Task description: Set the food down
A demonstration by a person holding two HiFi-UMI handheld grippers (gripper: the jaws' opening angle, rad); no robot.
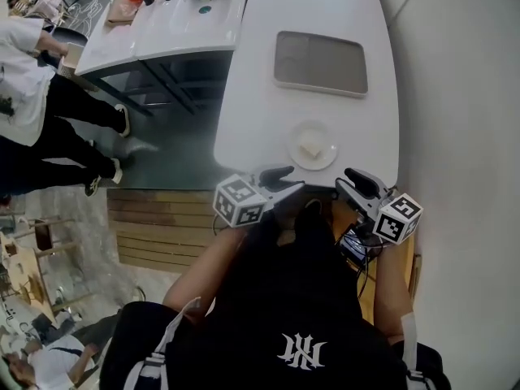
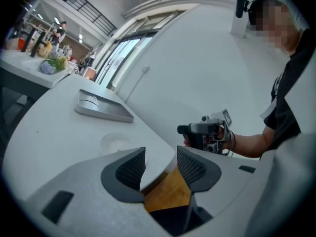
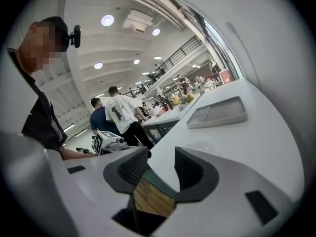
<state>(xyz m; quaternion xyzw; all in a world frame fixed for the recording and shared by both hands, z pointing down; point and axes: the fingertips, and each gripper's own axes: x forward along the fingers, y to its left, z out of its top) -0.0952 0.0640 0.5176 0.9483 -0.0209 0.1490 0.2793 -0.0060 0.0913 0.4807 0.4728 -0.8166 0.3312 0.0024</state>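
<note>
A pale block of food point(image 1: 311, 146) lies on a small white plate point(image 1: 296, 156) near the front edge of the white table point(image 1: 260, 80). Both grippers hover just short of that edge, below the plate. My left gripper point(image 1: 280, 179) point(image 2: 161, 164) is open with nothing between its pads; the plate point(image 2: 116, 143) shows just beyond its left jaw. Right of the plate, my right gripper point(image 1: 356, 180) point(image 3: 162, 164) is also open and empty. Each gripper appears in the other's view, the right gripper point(image 2: 205, 132) and the left gripper point(image 3: 111, 141).
A grey tray point(image 1: 320, 63) point(image 2: 101, 107) point(image 3: 219, 111) sits further back on the table. A second table point(image 1: 162, 23) with bottles and food stands at back left. People point(image 1: 32, 104) stand on the left. A white wall point(image 1: 463, 96) runs along the right.
</note>
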